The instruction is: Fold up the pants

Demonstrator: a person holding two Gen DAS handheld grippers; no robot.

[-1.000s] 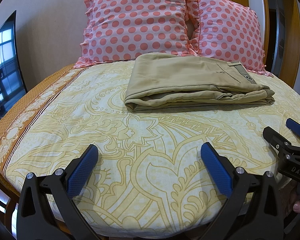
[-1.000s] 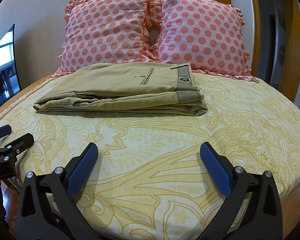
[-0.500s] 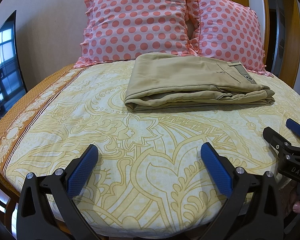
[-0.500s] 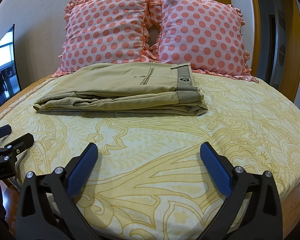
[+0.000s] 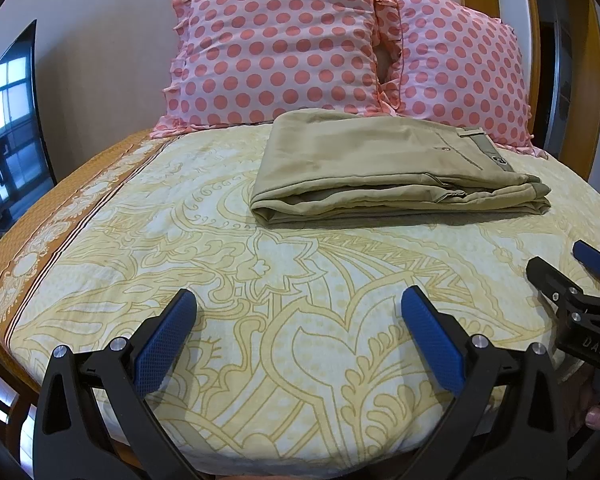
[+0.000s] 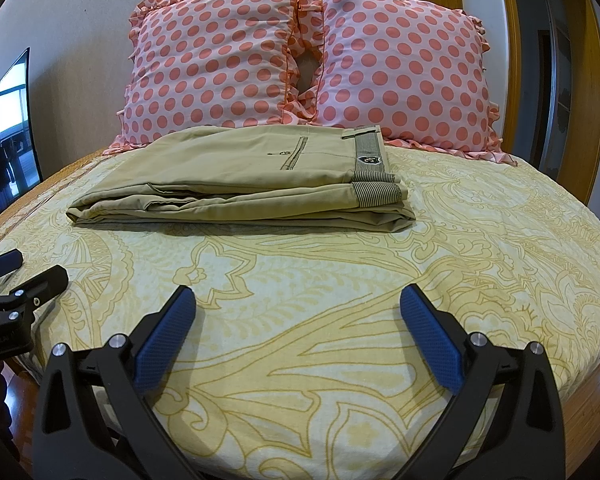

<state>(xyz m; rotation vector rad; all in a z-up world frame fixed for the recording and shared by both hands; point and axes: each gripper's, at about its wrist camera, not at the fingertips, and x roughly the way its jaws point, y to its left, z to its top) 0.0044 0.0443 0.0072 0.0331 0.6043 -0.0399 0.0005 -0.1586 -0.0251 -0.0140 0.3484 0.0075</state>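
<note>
Khaki pants (image 5: 384,168) lie folded in a flat rectangular stack on the yellow patterned bed (image 5: 260,280), near the pillows. They also show in the right wrist view (image 6: 244,180), waistband with striped lining to the right. My left gripper (image 5: 298,304) is open and empty, held over the near edge of the bed, well short of the pants. My right gripper (image 6: 298,304) is open and empty at the same near edge. Each gripper shows at the side of the other's view: right gripper (image 5: 572,268), left gripper (image 6: 16,272).
Two pink polka-dot pillows (image 6: 300,64) stand against the wall behind the pants. A dark TV screen (image 5: 8,128) stands left of the bed. A wooden door frame (image 6: 580,92) is at the right. The bed has an orange border strip (image 5: 60,208) on its left.
</note>
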